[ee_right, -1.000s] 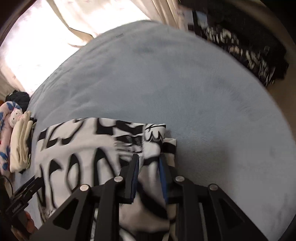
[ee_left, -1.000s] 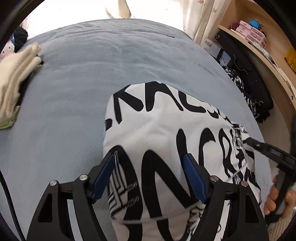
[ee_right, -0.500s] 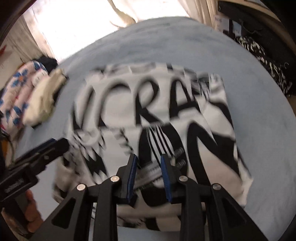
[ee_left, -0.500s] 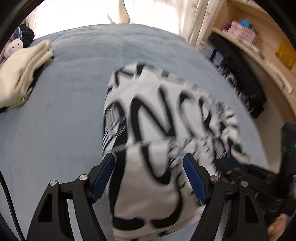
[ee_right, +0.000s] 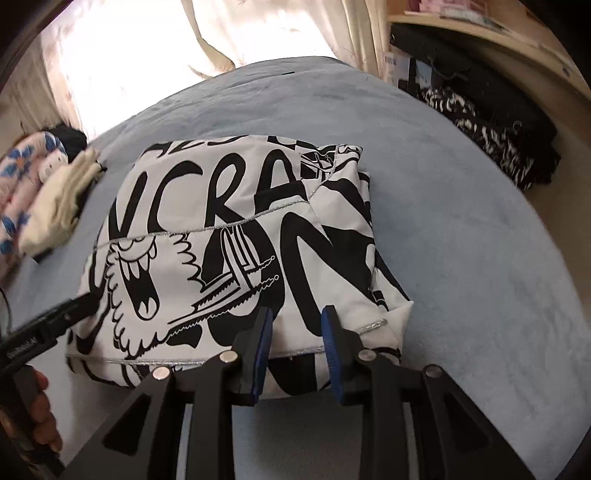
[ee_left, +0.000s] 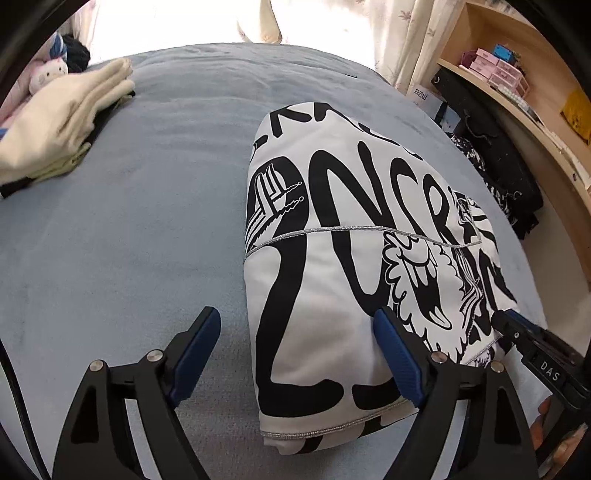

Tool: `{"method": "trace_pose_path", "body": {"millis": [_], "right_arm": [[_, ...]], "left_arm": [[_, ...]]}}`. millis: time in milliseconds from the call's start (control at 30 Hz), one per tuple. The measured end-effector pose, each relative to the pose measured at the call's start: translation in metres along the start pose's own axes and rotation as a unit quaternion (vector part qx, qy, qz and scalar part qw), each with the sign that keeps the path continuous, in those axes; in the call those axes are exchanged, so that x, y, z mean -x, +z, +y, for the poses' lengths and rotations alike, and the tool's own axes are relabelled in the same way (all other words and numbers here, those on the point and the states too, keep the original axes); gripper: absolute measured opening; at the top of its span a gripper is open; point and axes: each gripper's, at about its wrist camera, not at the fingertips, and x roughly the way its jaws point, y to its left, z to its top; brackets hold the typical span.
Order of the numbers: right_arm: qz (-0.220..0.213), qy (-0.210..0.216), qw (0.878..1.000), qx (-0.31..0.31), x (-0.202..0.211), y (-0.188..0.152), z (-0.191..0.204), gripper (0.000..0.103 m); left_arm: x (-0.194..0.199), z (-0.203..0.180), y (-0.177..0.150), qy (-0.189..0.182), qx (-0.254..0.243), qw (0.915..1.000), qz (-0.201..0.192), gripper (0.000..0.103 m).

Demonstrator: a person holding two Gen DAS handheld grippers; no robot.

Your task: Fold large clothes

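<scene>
daylight from blown-out window; soft shadows; fisheye-bent edges; sharp

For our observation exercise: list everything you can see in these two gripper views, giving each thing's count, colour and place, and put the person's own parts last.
Folded garment: one, white with black lettering, on the bed, in front of both grippers.
Bed cover: one, grey-blue, under everything.
Folded clothes: one pile, cream, far left on the bed.
Soft toy: one, pink and white, behind the cream pile.
Curtains: pale, at the bed's far end.
Shelf: wooden, right, holding pink boxes.
Dark clothes: one heap, black and patterned, beside the bed on the right.
Left gripper: black, blue pads, open.
Right gripper: black, blue pads, open, just been opening.
</scene>
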Motion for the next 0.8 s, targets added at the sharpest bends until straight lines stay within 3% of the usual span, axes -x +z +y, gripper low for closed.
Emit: {"method": "trace_pose_path", "body": {"millis": [133, 300, 400, 500, 600, 733, 800], "right_arm": [[0.002, 0.032, 0.999, -0.013, -0.002, 0.000, 0.002, 0.063], [-0.009, 0.017, 1.000, 0.015, -0.005, -0.005, 0.013, 0.069], [-0.024, 0.005, 0.999, 0.049, -0.007, -0.011, 0.025, 0.079], [-0.035, -0.006, 0.998, 0.055, -0.005, -0.014, 0.030, 0.080], [-0.023, 0.019, 0.999, 0.036, 0.002, -0.010, 0.026, 0.081], [0.006, 0.053, 0.999, 0.011, 0.021, -0.002, 0.016, 0.081], [0.011, 0.045, 0.999, 0.003, 0.036, 0.005, 0.010, 0.081]], "left_arm": [[-0.001, 0.001, -0.001, 0.008, -0.005, 1.0000, 0.003, 0.093], [-0.003, 0.008, -0.002, -0.007, 0.009, 0.9999, 0.008, 0.093], [-0.002, 0.009, -0.003, -0.012, 0.011, 0.9998, 0.015, 0.093], [-0.002, 0.013, -0.004, -0.026, 0.025, 0.9987, 0.037, 0.093], [0.006, 0.020, -0.006, -0.033, 0.049, 0.9969, 0.052, 0.093], [0.026, 0.023, -0.006, -0.047, 0.037, 0.9965, 0.058, 0.093], [0.038, 0.022, -0.002, -0.061, 0.029, 0.9957, 0.064, 0.093]]}}
